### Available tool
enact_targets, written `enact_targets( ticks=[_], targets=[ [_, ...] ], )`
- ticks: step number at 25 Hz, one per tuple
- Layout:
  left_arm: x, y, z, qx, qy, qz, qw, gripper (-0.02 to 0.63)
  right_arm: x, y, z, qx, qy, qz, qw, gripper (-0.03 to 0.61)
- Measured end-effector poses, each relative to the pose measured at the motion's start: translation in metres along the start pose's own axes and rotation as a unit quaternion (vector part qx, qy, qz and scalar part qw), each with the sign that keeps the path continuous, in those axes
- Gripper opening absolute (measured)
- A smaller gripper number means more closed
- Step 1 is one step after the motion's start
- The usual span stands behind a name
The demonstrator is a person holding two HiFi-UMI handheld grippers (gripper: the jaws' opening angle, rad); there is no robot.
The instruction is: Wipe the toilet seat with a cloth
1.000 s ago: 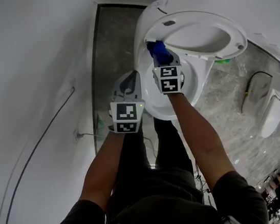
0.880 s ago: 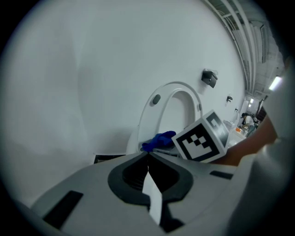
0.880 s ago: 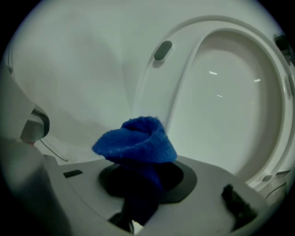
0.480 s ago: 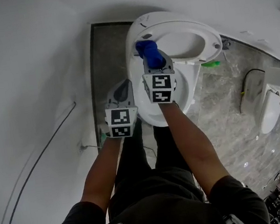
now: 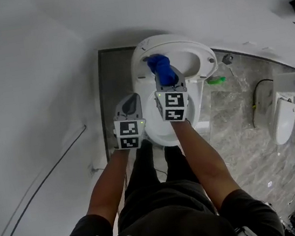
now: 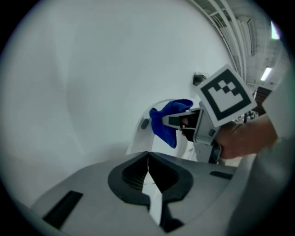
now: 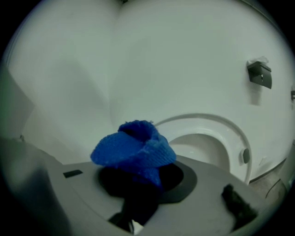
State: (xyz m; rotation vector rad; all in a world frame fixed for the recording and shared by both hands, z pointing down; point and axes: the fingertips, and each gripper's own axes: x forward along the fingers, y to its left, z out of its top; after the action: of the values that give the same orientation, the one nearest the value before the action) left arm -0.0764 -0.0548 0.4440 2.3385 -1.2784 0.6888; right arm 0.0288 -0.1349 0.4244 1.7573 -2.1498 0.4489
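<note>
Cloth (image 7: 133,150): blue wad pinched in my right gripper (image 5: 165,79), up at the raised toilet seat (image 5: 207,60) left rim, contact unclear | my left gripper (image 6: 148,159): jaws pressed together, empty, beside the bowl (image 5: 158,135)

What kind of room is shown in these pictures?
Most likely a toilet room, perhaps a test area: a white toilet with its seat raised, a grey stone-patterned floor, and another white toilet-like fixture to the right.
</note>
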Motion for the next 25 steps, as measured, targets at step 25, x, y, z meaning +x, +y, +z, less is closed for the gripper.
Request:
enact_targets(
  ticks=[25],
  targets=[
    [0.115, -0.026, 0.117, 0.342, 0.041, 0.031, 0.9381, 0.173, -0.189, -0.037, -0.038, 0.083, -0.002, 0.038, 0.996, 0.1]
  ],
)
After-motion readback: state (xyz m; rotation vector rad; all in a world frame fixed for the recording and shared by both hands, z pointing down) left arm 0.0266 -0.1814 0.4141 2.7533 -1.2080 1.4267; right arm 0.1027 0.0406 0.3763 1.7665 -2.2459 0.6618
